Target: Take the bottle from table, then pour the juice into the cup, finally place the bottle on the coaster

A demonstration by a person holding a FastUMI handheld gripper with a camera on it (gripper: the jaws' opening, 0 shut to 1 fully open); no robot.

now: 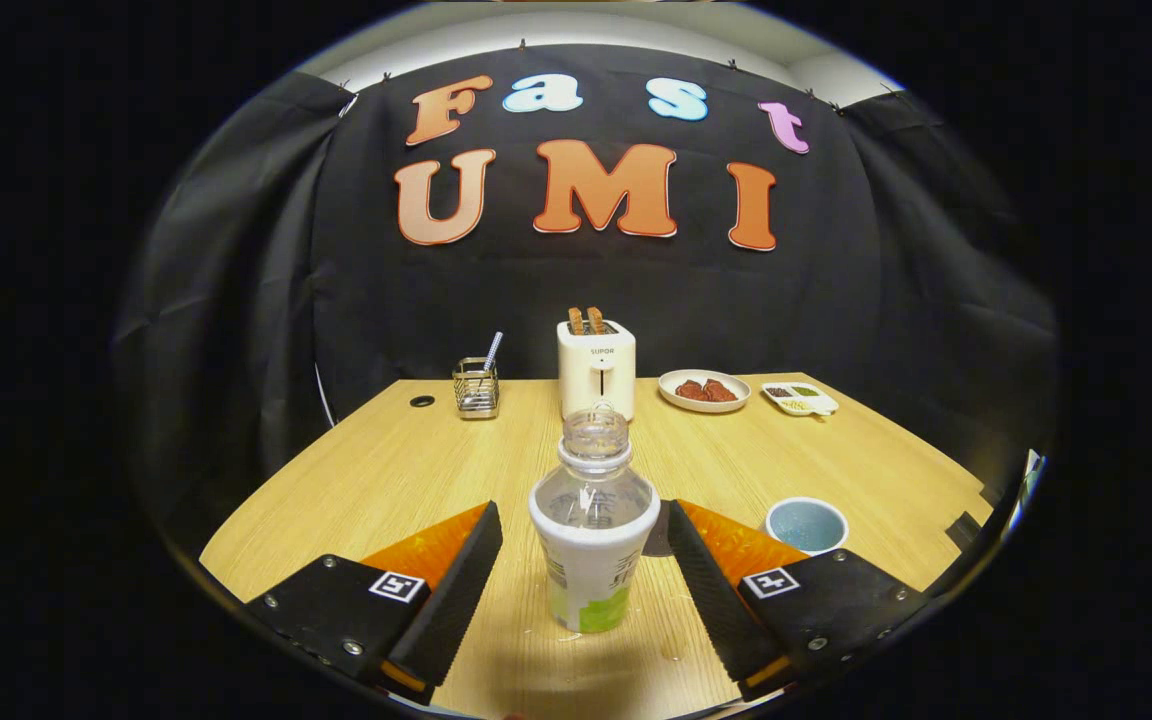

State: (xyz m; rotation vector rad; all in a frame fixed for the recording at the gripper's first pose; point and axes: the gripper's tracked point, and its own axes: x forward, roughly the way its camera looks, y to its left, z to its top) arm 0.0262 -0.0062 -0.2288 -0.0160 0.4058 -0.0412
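A clear plastic bottle (593, 540) with a white and green label stands upright on the wooden table (406, 470), with no cap on its neck. It sits between the two fingers of my gripper (584, 520), which is open, with a gap on each side of the bottle. A light blue cup (806, 524) stands on the table just past the right finger (711, 580). A dark round edge, perhaps the coaster (658, 530), peeks out between the bottle and the right finger.
At the back of the table stand a white toaster (596, 368) with bread in it, a wire holder (476, 388) with a utensil, a plate of reddish food (704, 390) and a small divided dish (799, 398). A small black disc (422, 401) lies at back left.
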